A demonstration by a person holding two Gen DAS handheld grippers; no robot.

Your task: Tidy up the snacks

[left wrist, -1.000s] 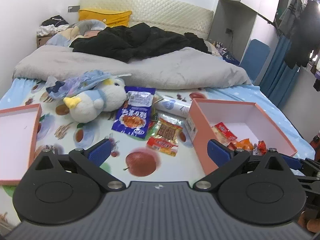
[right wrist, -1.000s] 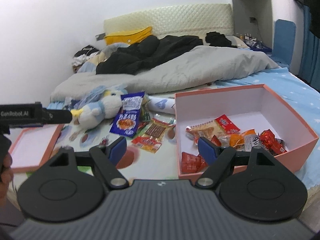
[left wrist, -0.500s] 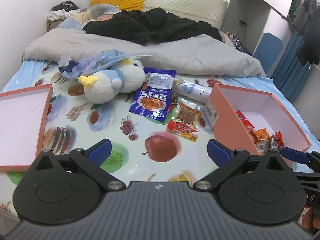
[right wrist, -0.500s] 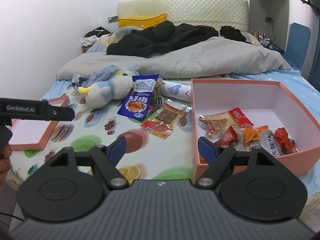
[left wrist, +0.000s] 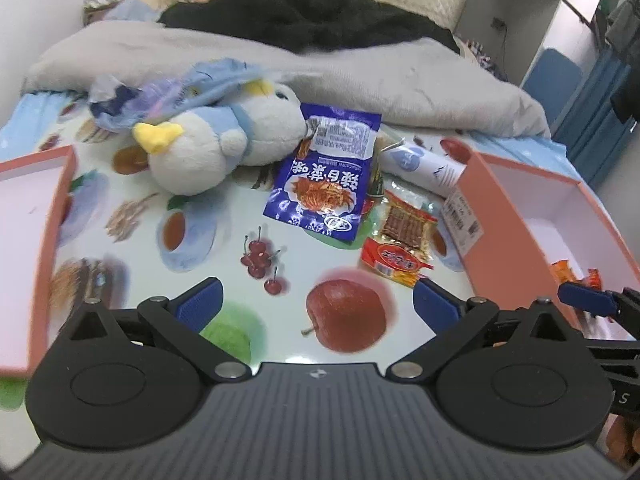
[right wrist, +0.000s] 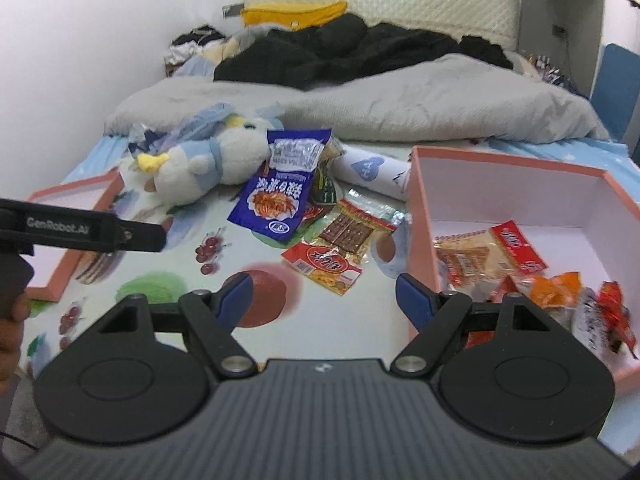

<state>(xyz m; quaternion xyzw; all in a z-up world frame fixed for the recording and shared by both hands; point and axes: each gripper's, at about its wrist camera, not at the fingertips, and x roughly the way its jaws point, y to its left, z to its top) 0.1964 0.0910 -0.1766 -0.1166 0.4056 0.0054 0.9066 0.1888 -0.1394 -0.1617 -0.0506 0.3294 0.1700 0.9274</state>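
Loose snacks lie on the fruit-print sheet: a blue bag [left wrist: 320,188] [right wrist: 276,196], a brown strip packet [left wrist: 406,222] [right wrist: 348,230] and a red-yellow packet [left wrist: 394,262] [right wrist: 324,266]. To their right stands the open pink box [left wrist: 516,216] [right wrist: 420,216], and several wrapped snacks [right wrist: 492,256] lie inside it. My left gripper [left wrist: 316,304] hangs open over the printed apple, just short of the red-yellow packet. My right gripper [right wrist: 324,294] is open too, with its right finger in front of the box's near wall. Nothing is between either pair of fingers.
A white and blue plush bird [left wrist: 224,140] [right wrist: 200,160] lies left of the blue bag, and a white tube [left wrist: 420,164] [right wrist: 368,170] lies behind the packets. The pink box lid [left wrist: 24,220] [right wrist: 72,208] rests at far left. A grey duvet [right wrist: 400,100] covers the far bed.
Both grippers have come forward and down toward the loose snacks, which now look larger and nearer. Both stay open.
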